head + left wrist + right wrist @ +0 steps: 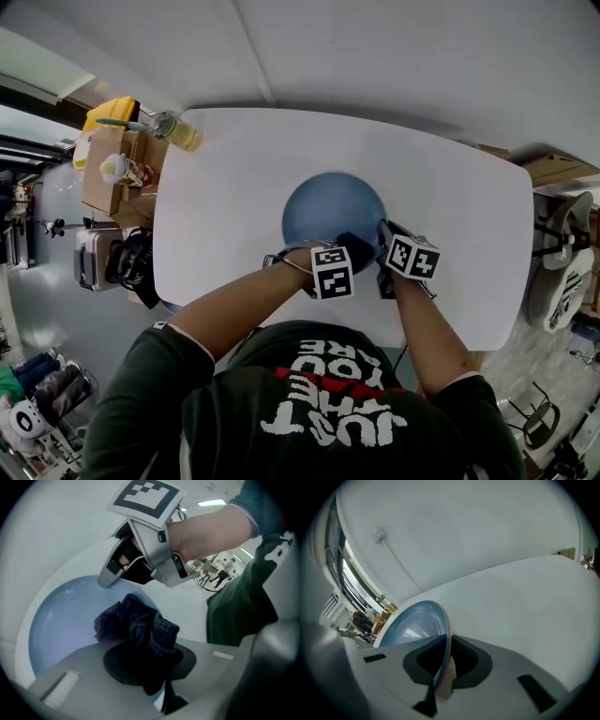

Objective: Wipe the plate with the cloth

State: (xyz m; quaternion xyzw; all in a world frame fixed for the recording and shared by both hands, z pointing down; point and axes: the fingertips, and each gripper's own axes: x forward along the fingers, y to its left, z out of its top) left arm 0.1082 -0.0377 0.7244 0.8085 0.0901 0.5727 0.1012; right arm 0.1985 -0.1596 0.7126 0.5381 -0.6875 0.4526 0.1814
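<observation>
Nearest to us, the left gripper (150,667) has its jaws clamped on the dark blue cloth (136,625), which bunches out ahead of the pads and rests on the near part of the plate (61,625). Just beside it, the right gripper (443,660) is nearly closed, pinching the plate's near rim between its pads, which we take as steadying the plate for the other hand. In the head view the two grippers sit close together at the plate's near edge.

The blue plate lies in the middle of the white table (525,606). We judge the wiping to be under way. Cloth and plate are both in hand and in contact, but only the near portion is covered now. The centre and far rim look glossy and bare (we see no dirt anywhere, so how much is already wiped we cannot tell). Sweeping across those remains. A yellowish bottle (178,131) lies at the table's far-left corner, well apart.
</observation>
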